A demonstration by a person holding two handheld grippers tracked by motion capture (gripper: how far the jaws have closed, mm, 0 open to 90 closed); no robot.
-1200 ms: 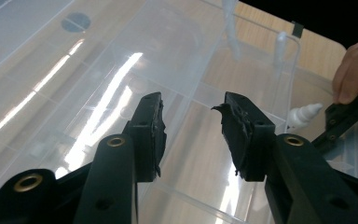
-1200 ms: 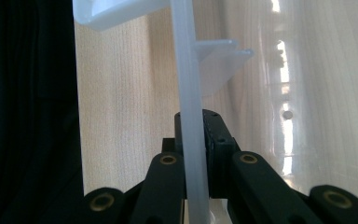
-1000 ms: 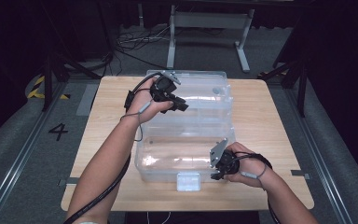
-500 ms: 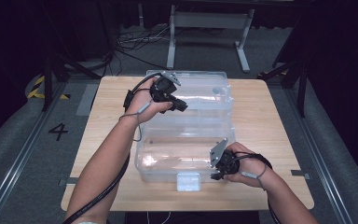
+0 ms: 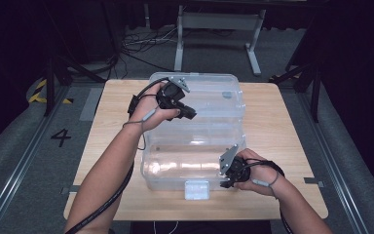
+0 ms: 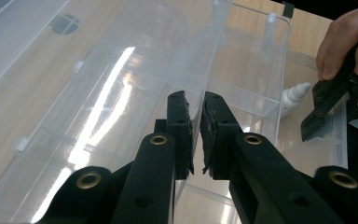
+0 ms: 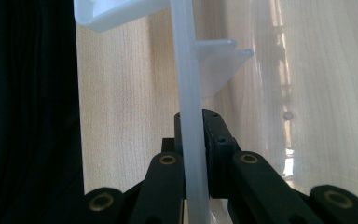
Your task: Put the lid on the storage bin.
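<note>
Clear plastic everywhere: a see-through box [image 5: 195,161] with rounded corners, set mid-counter [image 5: 282,122] and reaching nearly to the near edge, its hinged lid [image 5: 209,95] swung up and back toward the far edge. Glossy, thin-walled, streaked with glare. White latch tab [image 5: 197,189] on the front wall, facing the near edge. Pale wood grain beneath, rectangular top.

Left gripper [image 5: 187,112] at the lid's near rim, on the left half of the counter. Seen from the left gripper view: black jaws nearly together, rough worn pads [image 6: 181,126] on either side of the lid's thin edge, only a sliver of gap left. Have just been closing on it. Pads against the plastic or a hair off: hard to tell for certain, but the edge sits pinched between them.

Right gripper [image 5: 226,181] low at the box's front right corner, near the counter's near edge. Right gripper view: jaws clamped tight on a milky vertical wall [image 7: 189,140] of the box, pads flat against both faces, a small moulded rib [image 7: 219,60] jutting off beside it.

Small white dropper bottle [image 6: 294,95] inside the box, lying against the wall, cone tip upward in the left gripper view. Moulded pegs and a round mark on the lid. Black matte gripper arms, brass-ringed rivets at the joints, cables trailing along both forearms.
</note>
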